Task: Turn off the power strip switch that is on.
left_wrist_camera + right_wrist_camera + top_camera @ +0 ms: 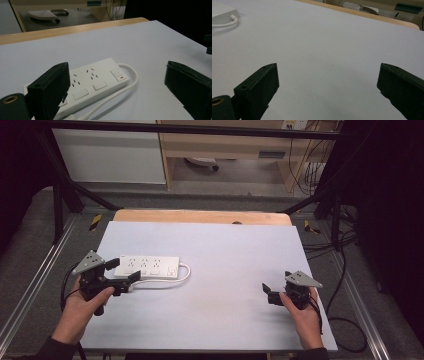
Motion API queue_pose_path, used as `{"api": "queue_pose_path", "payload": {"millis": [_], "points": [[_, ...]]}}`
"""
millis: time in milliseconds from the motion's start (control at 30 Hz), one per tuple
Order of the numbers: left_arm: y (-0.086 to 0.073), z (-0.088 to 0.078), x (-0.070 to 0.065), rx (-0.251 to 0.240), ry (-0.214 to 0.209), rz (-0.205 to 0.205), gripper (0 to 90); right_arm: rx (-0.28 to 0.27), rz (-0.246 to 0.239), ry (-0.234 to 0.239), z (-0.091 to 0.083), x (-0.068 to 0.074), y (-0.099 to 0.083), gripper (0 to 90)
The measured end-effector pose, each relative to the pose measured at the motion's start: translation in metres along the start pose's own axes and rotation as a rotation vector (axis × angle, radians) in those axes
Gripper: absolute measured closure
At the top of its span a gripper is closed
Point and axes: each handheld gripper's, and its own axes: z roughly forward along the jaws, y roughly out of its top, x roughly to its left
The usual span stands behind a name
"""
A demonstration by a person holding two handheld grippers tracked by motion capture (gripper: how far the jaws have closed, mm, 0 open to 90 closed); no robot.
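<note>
White power strip (147, 266) lies flat on the desk (215, 310), toward the left edge and about midway between near and far edges, long side running left-right. Sockets face up; rocker switch (117, 73) with a small red mark sits at its right end. Its white cord (184, 276) leaves that end, loops round and runs back along the near side of the strip toward the left.

Left gripper (124, 271) — held in the person's left hand (82, 307) near the left edge, jaws spread wide, nothing between them. Far jaw tip is right at the strip's left end, near jaw tip sits over the cord just in front of the strip; can't tell if either actually touches. In the left gripper view the strip lies between the two black jaws, closer to the left one.

Right gripper (270, 292) — in the right hand (302, 312) near the right edge, well apart from the strip. Jaws also wide apart, gripping nothing, pointing left across bare desk surface. In the right gripper view the strip's corner and cord loop show at top left, far off.

Grey three-cornered plate (89, 261) on top of the left gripper, another on the right.
</note>
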Motion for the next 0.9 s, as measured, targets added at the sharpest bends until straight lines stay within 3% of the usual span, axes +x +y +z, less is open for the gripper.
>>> {"api": "queue_pose_path", "payload": {"millis": [500, 900], "points": [[0.016, 0.005, 0.004, -0.006, 0.013, 0.006, 7.4, 0.009, 0.001, 0.007, 0.001, 0.001, 0.0, 4.6], [0.024, 0.022, 0.003, 0.003, 0.014, -0.01, 9.0, 0.012, -0.001, 0.006, 0.001, 0.002, 0.0, 4.1]]}}
